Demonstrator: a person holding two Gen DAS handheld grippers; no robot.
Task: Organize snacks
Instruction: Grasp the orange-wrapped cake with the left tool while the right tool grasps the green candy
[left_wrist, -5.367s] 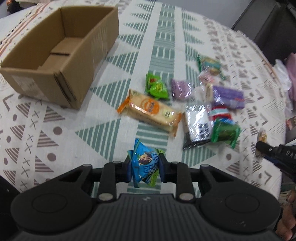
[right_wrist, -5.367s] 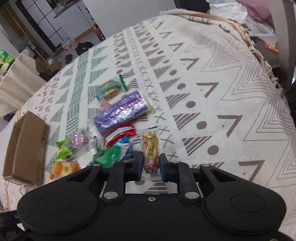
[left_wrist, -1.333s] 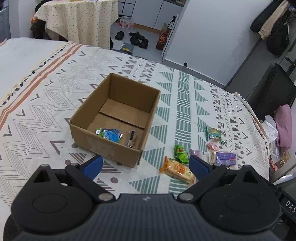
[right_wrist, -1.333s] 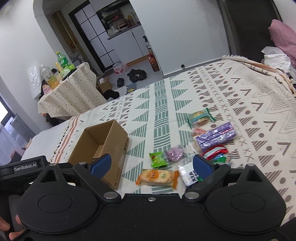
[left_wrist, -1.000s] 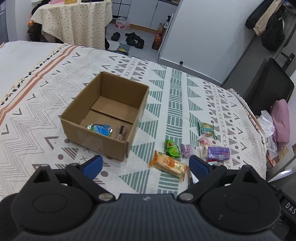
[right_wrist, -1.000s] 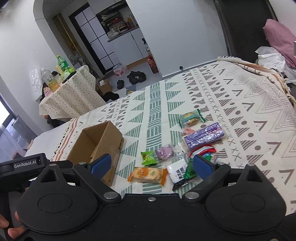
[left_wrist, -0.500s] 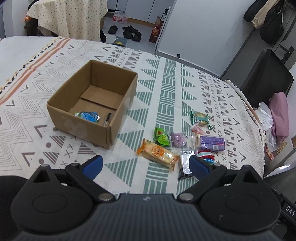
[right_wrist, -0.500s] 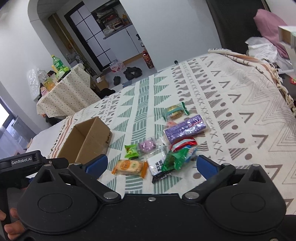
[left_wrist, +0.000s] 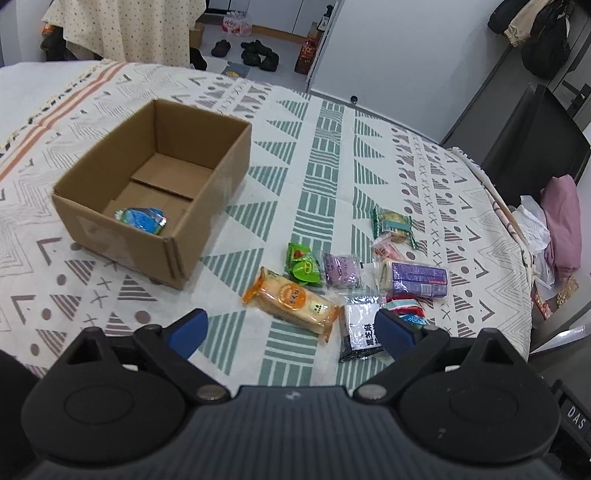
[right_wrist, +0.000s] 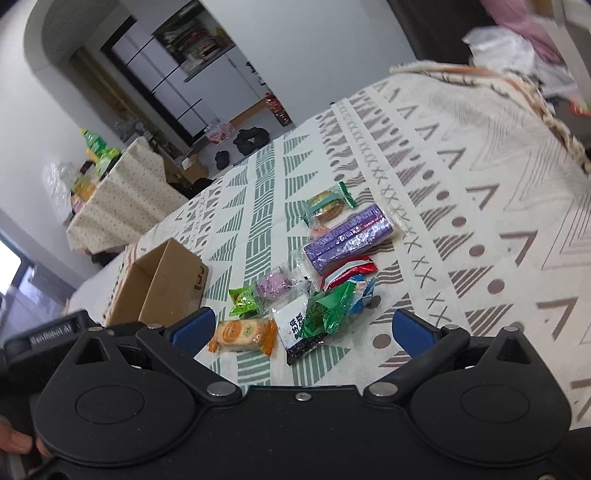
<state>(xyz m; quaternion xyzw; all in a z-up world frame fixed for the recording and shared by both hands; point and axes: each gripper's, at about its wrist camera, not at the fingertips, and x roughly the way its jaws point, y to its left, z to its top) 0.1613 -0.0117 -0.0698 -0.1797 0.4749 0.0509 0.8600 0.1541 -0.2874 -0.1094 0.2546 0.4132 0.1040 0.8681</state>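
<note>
An open cardboard box (left_wrist: 218, 192) stands at the left of the patterned cloth with a blue snack (left_wrist: 142, 218) inside. Right of it lies a pile of snacks: an orange biscuit pack (left_wrist: 291, 300), a green packet (left_wrist: 303, 265), a purple pack (left_wrist: 417, 278) and a black-and-white packet (left_wrist: 360, 328). My left gripper (left_wrist: 291, 330) hovers open above the orange pack, holding nothing. My right gripper (right_wrist: 303, 326) hangs over the same pile, above the orange pack (right_wrist: 242, 334) and a green bag (right_wrist: 328, 308). Its jaws are wide and closing slightly, pressing on nothing.
The cloth's fringed edge (right_wrist: 554, 125) runs along the right. A black chair (left_wrist: 535, 140) and pink cloth (left_wrist: 561, 210) sit beyond it. A dotted side table (right_wrist: 122, 192) and shoes (left_wrist: 258, 55) are farther back. The left gripper's body (right_wrist: 48, 332) shows at the right wrist view's left.
The blue snack once held in my left gripper now lies in the box. Over the last second both open grippers have sunk and come closer to the snack pile.
</note>
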